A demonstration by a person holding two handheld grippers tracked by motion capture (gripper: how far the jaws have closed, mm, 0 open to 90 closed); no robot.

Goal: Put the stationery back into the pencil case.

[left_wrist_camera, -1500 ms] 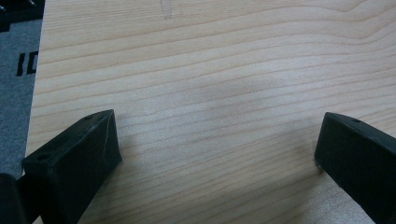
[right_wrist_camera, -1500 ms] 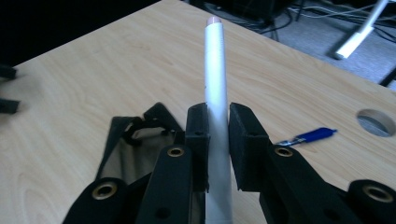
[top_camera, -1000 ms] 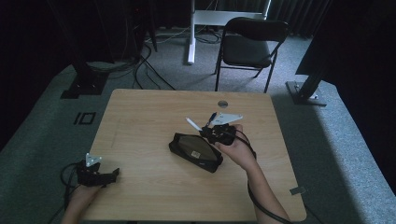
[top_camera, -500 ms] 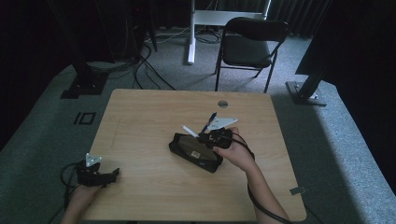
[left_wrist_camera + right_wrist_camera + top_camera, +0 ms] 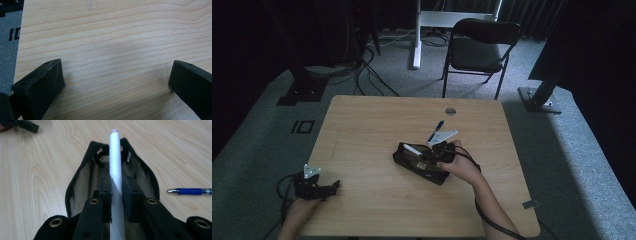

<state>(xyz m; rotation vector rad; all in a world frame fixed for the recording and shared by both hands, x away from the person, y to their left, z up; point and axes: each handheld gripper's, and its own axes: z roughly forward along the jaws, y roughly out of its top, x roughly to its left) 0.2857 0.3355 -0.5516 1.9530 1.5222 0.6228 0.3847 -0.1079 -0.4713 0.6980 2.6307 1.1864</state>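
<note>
A white cylindrical marker (image 5: 115, 162) sits clamped between the closed jaws of the right gripper (image 5: 116, 195), poised over the open mouth of a black fabric pencil pouch with a tan lining (image 5: 82, 182) lying near the middle of the light wooden table (image 5: 362, 130). From the high view, the right gripper (image 5: 432, 154) hangs over the pouch (image 5: 412, 164), the marker (image 5: 412, 149) jutting out toward the table's left. The right gripper view adds what the overhead camera cannot resolve: the marker's pale rounded tip pointing past the pouch's far rim. It also shows a blue ballpoint pen with a silver tip (image 5: 190, 191) resting on the wood just beside the pouch; the high view places this pen (image 5: 436, 129) just beyond the gripper. At the near left corner, the left gripper (image 5: 331, 187) rests low at the table's edge; its own view shows its jaws spread wide over bare wood grain, holding nothing
</note>
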